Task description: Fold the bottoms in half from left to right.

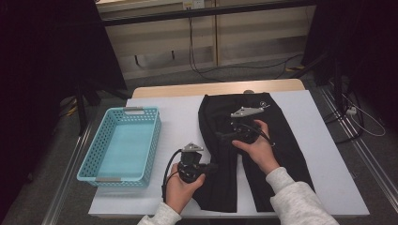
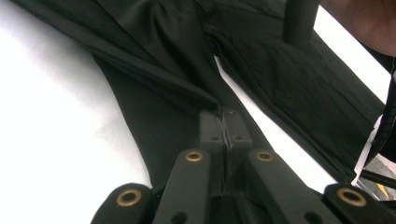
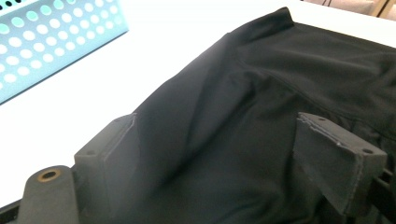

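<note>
left gripper [image 1: 212,167] clamped on the black trousers [image 1: 225,140] leg edge (pinning it to fold, i'd guess); right gripper [image 1: 219,136] gapes over the seat.

No readable text, label, brand or number anywhere.

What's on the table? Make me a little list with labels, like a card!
clothing: black trousers, spread flat on the white table
basket: light blue basket, at the left of the trousers
left gripper: shut, its fingers pinching an edge of the trousers' left leg
right gripper: open, fingers apart over the trousers near the crotch
</note>
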{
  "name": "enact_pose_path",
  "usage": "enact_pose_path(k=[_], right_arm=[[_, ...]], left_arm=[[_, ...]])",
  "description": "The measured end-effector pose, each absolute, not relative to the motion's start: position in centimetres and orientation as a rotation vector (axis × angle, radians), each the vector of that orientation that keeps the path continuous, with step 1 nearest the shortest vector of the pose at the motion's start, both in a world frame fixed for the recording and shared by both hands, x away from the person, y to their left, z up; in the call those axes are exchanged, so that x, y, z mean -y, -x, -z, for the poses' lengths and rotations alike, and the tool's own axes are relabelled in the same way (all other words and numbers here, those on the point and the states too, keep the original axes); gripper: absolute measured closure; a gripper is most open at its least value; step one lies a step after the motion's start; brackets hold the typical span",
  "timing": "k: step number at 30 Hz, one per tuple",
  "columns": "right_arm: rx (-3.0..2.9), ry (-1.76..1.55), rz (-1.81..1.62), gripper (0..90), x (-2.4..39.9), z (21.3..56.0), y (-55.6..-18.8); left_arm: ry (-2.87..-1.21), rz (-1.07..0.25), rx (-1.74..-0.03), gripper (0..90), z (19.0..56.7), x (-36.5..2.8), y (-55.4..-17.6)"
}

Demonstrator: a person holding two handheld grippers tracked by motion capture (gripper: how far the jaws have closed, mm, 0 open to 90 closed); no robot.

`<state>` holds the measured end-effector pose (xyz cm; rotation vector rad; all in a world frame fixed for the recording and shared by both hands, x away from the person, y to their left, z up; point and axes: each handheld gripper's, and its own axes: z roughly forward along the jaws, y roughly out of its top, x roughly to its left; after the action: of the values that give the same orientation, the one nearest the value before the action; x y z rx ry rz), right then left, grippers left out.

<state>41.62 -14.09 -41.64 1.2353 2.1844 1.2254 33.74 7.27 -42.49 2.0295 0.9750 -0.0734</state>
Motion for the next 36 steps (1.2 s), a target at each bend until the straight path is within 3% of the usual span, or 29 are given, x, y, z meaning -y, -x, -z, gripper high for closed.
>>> enact_pose_path(k=[13,20,25,28,34,36], right_arm=[[-2.242,-1.206,-1.220,15.4,11.6,42.2,-42.9],[-2.315,-1.164,-1.155,14.9,8.3,43.3,-44.0],[-2.316,-1.189,-1.070,20.4,6.9,45.1,-45.3],[-2.313,-1.207,-1.043,34.1,7.0,45.3,-46.0],[-2.274,-1.267,-1.100,83.9,9.2,44.9,-47.3],[-2.251,-1.300,-1.150,89.2,10.2,44.6,-47.3]], left_arm=[[-2.005,0.073,-0.966,89.6,42.6,-7.5,-33.7],[-1.993,0.077,-0.969,89.6,42.6,-7.4,-33.7],[-1.989,0.079,-0.951,89.6,42.4,-7.5,-33.6],[-1.992,0.082,-0.939,89.6,42.3,-7.5,-33.6],[-1.986,0.075,-0.939,89.6,42.4,-7.6,-33.8],[-1.978,0.072,-0.944,89.6,42.3,-7.8,-33.9]])
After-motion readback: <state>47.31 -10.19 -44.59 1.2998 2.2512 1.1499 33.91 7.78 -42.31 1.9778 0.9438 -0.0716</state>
